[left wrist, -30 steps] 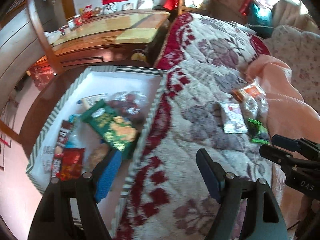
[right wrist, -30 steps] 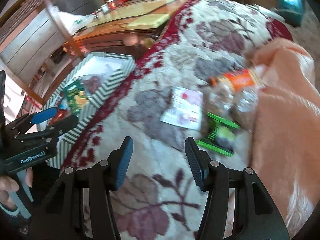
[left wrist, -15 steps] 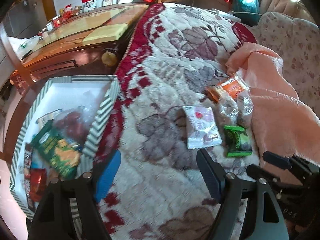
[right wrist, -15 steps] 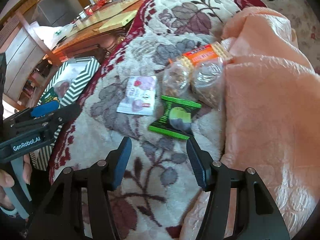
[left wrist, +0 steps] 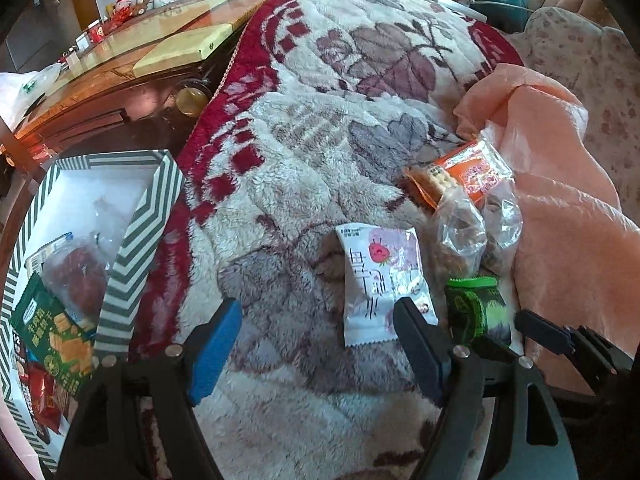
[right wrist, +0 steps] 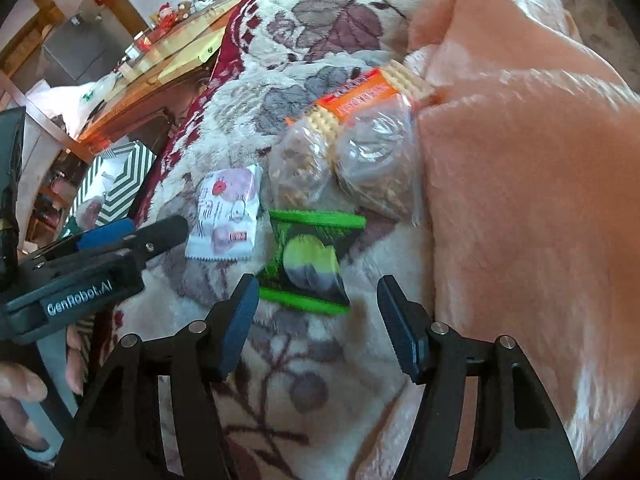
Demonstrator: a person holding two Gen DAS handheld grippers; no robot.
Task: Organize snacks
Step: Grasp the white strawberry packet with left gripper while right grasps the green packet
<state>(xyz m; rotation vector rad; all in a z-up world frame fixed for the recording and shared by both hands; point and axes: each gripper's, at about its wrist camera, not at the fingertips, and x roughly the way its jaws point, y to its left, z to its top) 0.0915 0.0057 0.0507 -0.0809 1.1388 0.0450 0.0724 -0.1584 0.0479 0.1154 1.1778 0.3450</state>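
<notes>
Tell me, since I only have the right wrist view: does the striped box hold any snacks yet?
Observer: Yes. The left wrist view looks into the striped box: it holds a green cracker packet, a clear bag of dark red fruit and some red packets.
Operator: Is the left claw carrying anything? I only see it side-on.
Observer: No. Its own camera shows the jaws open with nothing between them, above the fleece blanket. The white strawberry packet lies just ahead of its right finger.
</notes>
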